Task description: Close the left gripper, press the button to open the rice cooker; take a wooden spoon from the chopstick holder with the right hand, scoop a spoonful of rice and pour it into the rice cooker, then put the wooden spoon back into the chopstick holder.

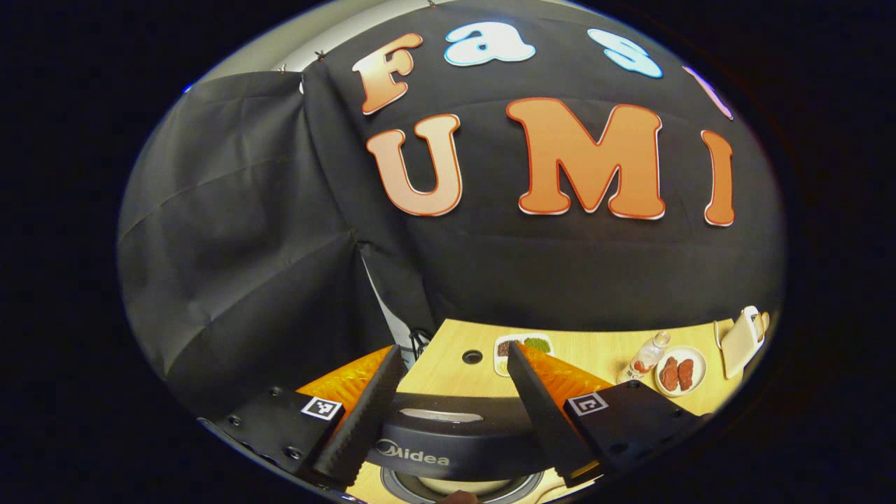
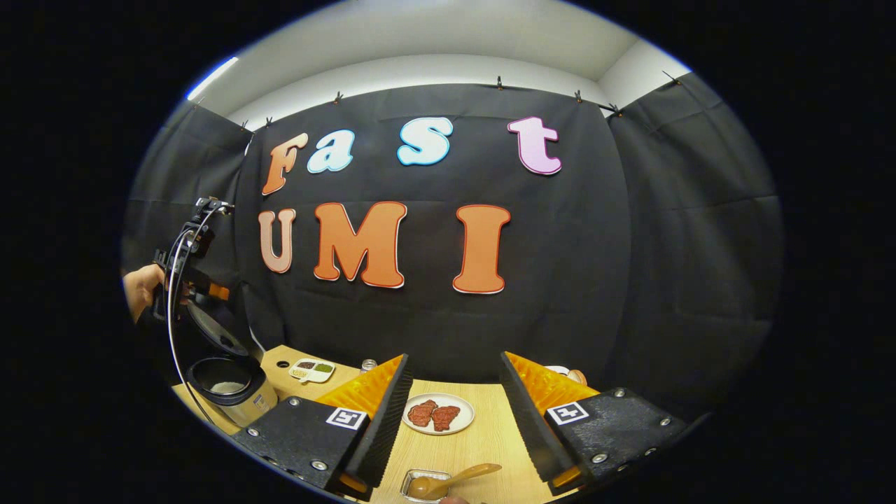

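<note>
Below the right gripper [image 2: 453,420] lies the wooden spoon [image 2: 448,481].

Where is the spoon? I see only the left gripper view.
Observer: In the right gripper view the spoon lies on the table, its bowl in a small container.
Operator: Is the right gripper holding it?
Observer: No. The right gripper is open, and the spoon lies low between its fingers, not gripped.
</note>
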`<move>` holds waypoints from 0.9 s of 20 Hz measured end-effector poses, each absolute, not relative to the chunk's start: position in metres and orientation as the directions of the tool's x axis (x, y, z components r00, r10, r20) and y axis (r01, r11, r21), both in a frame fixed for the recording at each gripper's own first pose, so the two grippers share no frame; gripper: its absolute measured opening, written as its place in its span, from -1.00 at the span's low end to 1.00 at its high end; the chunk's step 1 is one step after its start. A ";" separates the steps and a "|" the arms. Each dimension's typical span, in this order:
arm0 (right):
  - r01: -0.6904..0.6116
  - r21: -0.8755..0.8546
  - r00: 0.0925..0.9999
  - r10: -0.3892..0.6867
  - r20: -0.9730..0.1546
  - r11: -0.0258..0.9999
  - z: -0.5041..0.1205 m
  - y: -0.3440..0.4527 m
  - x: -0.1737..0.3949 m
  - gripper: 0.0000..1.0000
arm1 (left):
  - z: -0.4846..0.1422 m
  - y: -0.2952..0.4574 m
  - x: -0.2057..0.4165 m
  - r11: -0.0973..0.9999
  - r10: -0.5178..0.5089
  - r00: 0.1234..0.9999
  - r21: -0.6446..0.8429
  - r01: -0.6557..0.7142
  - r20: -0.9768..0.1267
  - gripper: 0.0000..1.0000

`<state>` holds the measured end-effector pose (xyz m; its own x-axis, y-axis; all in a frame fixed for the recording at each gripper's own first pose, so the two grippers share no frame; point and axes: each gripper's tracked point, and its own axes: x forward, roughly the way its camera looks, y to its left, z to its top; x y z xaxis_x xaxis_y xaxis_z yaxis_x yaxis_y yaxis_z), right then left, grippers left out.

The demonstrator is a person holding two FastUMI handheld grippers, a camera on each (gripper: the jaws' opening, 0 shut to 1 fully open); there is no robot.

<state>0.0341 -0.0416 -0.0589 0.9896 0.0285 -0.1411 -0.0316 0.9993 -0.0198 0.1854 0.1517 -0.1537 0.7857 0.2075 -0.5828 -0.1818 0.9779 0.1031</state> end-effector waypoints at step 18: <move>-0.168 -0.003 0.961 0.164 -0.221 0.986 -0.093 0.013 0.046 0.58 | -0.300 0.125 0.048 0.960 0.110 0.396 -0.005 -0.279 -0.912 0.95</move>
